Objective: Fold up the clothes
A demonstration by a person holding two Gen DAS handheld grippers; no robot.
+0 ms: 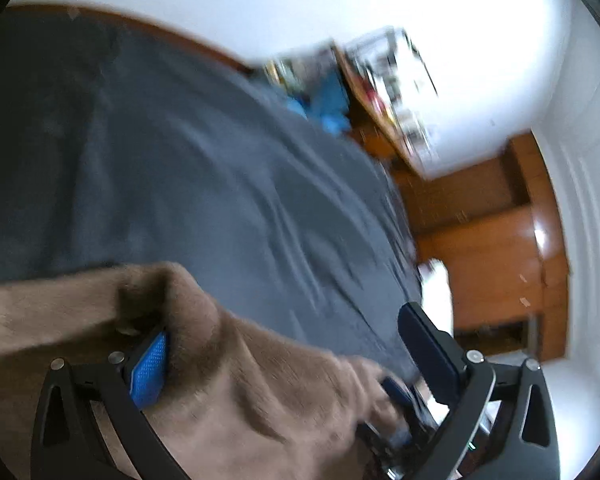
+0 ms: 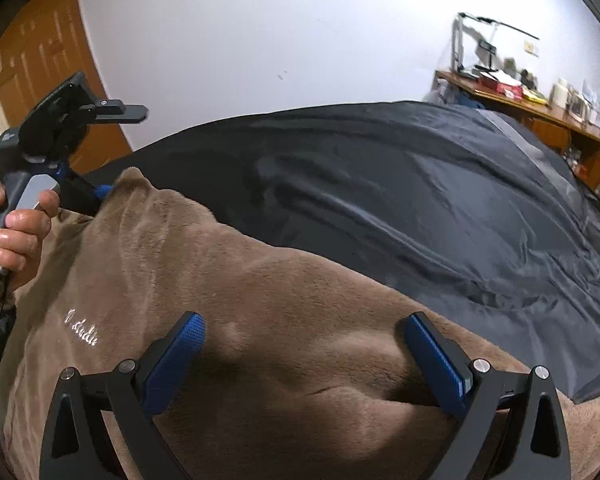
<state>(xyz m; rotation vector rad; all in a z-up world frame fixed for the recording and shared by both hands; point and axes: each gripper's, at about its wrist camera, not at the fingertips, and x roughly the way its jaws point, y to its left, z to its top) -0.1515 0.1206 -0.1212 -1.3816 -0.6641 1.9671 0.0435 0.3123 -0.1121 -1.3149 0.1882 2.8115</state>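
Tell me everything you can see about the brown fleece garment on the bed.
The brown garment looks like soft plush fleece with a short nap, with small pale script embroidered on it that is too small to read. It lies rumpled on the dark grey bedcover. The right gripper stands open with both fingers pressed into the fabric. The left gripper is also open at a raised corner, one blue pad against the cloth.

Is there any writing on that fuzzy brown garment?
Yes: the right wrist view shows pale cursive lettering stitched on the brown garment, near the left finger of the right gripper.
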